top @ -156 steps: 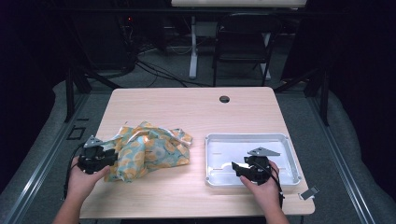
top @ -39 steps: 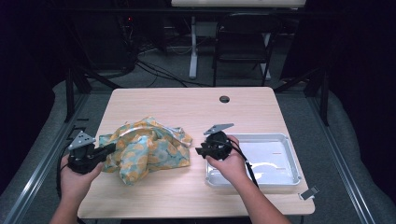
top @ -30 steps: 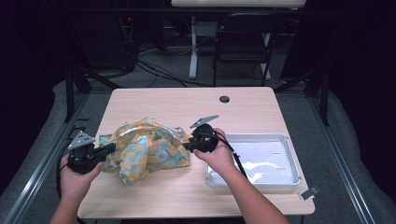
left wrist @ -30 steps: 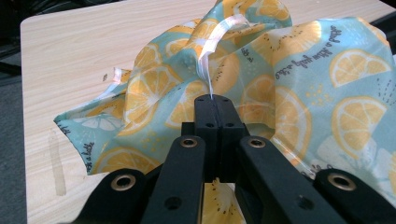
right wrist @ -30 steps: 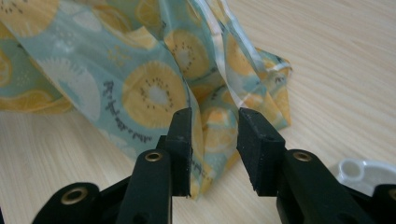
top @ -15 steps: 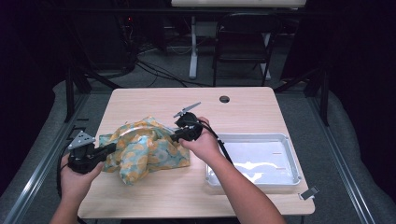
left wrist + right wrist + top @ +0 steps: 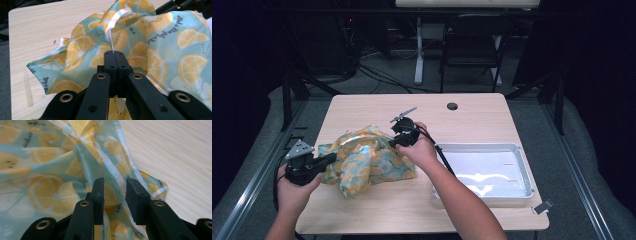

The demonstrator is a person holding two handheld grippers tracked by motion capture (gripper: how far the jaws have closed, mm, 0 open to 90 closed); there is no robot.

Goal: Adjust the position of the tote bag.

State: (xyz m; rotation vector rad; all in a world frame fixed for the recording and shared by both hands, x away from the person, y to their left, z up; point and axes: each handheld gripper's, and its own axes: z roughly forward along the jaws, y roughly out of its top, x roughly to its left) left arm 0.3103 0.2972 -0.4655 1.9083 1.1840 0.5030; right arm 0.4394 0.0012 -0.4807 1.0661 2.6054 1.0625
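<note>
Wooden tabletop (image 7: 492, 120) was noted w/ a crumpled teal cloth printed with orange-slice motifs (image 7: 367, 162) lying on its left half, beside a shallow silver metal tray (image 7: 522, 150) at the right. Left gripper (image 7: 328, 159) was found clamped tight on a white hem strip (image 7: 111, 32) at the cloth's left edge. Right gripper (image 7: 393, 141) was held over the cloth's far right corner, jaws parted approx. halfway, having just been closing, w/ a fold of cloth and hem between them but not yet pinched. Step judged: 2nd corner being secured, prob. for spreading or folding. Next move req'd: jaws closed on that hem, then cloth drawn taut. Cloth appeared thin, limp, heavily creased.
</note>
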